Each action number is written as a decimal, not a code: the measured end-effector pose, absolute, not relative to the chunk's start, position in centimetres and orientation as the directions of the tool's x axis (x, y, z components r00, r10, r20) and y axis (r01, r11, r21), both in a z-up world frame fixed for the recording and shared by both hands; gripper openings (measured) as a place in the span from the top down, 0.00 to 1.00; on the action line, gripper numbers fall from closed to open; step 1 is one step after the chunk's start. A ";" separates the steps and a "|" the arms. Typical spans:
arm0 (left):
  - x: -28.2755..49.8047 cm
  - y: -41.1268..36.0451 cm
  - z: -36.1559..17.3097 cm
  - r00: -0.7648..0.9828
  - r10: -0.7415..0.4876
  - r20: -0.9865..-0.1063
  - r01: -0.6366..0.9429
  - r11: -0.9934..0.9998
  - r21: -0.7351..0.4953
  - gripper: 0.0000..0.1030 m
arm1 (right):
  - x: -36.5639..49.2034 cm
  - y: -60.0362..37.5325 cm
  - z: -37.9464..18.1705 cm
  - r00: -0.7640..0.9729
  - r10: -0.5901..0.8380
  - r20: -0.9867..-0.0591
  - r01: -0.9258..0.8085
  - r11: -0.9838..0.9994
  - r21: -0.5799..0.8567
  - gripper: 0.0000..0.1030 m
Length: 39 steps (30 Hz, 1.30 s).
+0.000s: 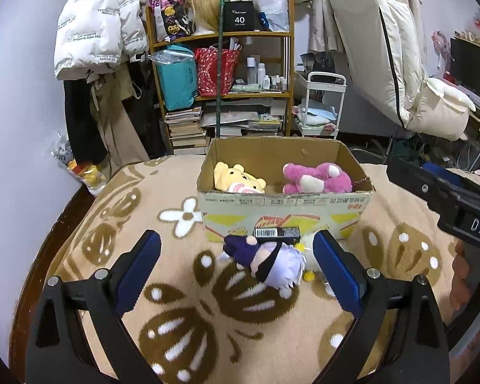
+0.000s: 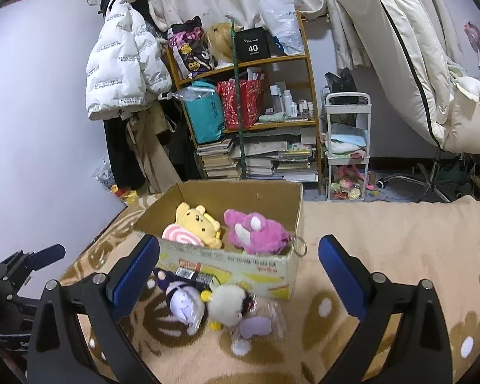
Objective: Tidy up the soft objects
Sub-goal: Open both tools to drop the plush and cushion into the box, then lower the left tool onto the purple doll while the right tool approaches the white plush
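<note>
Purple-haired plush doll (image 1: 268,264) lies on blanket just before cardboard box (image 1: 284,211), between my left gripper's (image 1: 236,270) spread fingers, untouched. My right gripper (image 2: 240,270) spread, empty, above box's front.

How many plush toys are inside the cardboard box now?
2: a yellow bear on the left and a pink plush on the right of the box. Others may hide below.
</note>
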<state>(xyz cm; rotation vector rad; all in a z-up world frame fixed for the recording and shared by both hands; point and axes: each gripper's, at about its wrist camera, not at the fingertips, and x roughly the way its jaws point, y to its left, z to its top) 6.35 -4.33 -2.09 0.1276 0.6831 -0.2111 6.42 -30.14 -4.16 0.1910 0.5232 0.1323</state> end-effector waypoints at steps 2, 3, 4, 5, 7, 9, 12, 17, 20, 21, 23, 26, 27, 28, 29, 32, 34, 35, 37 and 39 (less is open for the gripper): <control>6.0 -4.2 -2.1 0.756 -0.144 -0.639 0.230 0.972 0.052 0.08 | 6.1 -30.0 -4.4 0.854 0.169 -0.492 -0.073 0.975 0.209 0.00; 6.0 -4.2 -2.1 0.755 -0.143 -0.640 0.229 0.972 0.053 0.08 | 6.0 -29.9 -4.5 0.853 0.167 -0.494 -0.070 0.975 0.209 0.00; 6.0 -4.2 -2.1 0.754 -0.141 -0.642 0.226 0.973 0.053 0.08 | 6.0 -29.9 -4.5 0.852 0.165 -0.498 -0.067 0.976 0.209 0.00; 6.0 -4.1 -2.2 0.753 -0.138 -0.643 0.223 0.973 0.052 0.08 | 5.9 -29.8 -4.7 0.849 0.167 -0.501 -0.068 0.975 0.211 0.00; 6.2 -4.1 -2.3 0.749 -0.137 -0.648 0.220 0.974 0.048 0.08 | 6.0 -29.7 -4.7 0.846 0.171 -0.506 -0.071 0.975 0.210 0.00; 6.5 -4.1 -2.6 0.741 -0.137 -0.657 0.216 0.976 0.040 0.08 | 6.2 -29.6 -4.9 0.843 0.170 -0.511 -0.075 0.977 0.202 0.00; 7.0 -4.1 -3.0 0.729 -0.137 -0.670 0.211 0.977 0.030 0.08 | 6.5 -29.6 -5.2 0.835 0.177 -0.520 -0.078 0.975 0.207 0.00; 7.8 -4.1 -3.8 0.711 -0.143 -0.689 0.209 0.978 0.012 0.08 | 7.4 -29.6 -6.1 0.815 0.178 -0.552 -0.067 0.974 0.216 0.00; 8.2 -4.3 -4.3 0.700 -0.147 -0.699 0.207 0.978 0.001 0.08 | 7.9 -29.7 -6.6 0.807 0.166 -0.567 -0.044 0.974 0.223 0.00; 8.3 -4.3 -4.4 0.696 -0.149 -0.702 0.207 0.978 -0.002 0.08 | 8.0 -29.8 -6.7 0.804 0.168 -0.571 -0.042 0.973 0.227 0.00; 8.6 -4.4 -4.8 0.689 -0.150 -0.709 0.208 0.978 -0.005 0.08 | 8.4 -30.0 -7.0 0.797 0.168 -0.580 -0.033 0.971 0.236 0.00; 9.0 -4.6 -5.2 0.681 -0.150 -0.716 0.210 0.978 -0.006 0.08 | 8.8 -30.1 -7.4 0.791 0.166 -0.588 -0.023 0.970 0.242 0.00; 9.1 -4.8 -5.4 0.678 -0.152 -0.719 0.212 0.977 -0.007 0.08 | 9.0 -30.1 -7.5 0.788 0.168 -0.592 -0.021 0.969 0.247 0.00; 9.2 -4.8 -5.5 0.676 -0.153 -0.721 0.213 0.977 -0.008 0.08 | 9.2 -30.1 -7.6 0.783 0.172 -0.597 -0.020 0.968 0.252 0.00; 9.3 -5.0 -5.7 0.673 -0.155 -0.724 0.215 0.976 -0.009 0.08 | 9.4 -30.1 -7.7 0.778 0.176 -0.603 -0.019 0.966 0.257 0.00; 9.7 -5.3 -6.0 0.666 -0.160 -0.729 0.222 0.975 -0.012 0.08 | 9.8 -30.1 -8.1 0.765 0.189 -0.616 -0.021 0.963 0.269 0.00; 10.0 -5.5 -6.3 0.662 -0.162 -0.731 0.225 0.974 -0.012 0.08 | 10.0 -30.0 -8.3 0.756 0.196 -0.625 -0.024 0.962 0.273 0.00; 10.2 -5.6 -6.4 0.660 -0.163 -0.734 0.227 0.974 -0.012 0.08 | 10.2 -29.9 -8.4 0.750 0.202 -0.630 -0.027 0.961 0.275 0.00; 10.5 -5.9 -6.8 0.653 -0.165 -0.739 0.230 0.973 -0.014 0.08 | 10.3 -29.7 -8.7 0.740 0.205 -0.640 -0.029 0.961 0.274 0.05; 10.6 -6.1 -7.0 0.648 -0.168 -0.743 0.232 0.972 -0.017 0.08 | 10.6 -29.5 -9.0 0.734 0.200 -0.650 -0.024 0.963 0.268 0.06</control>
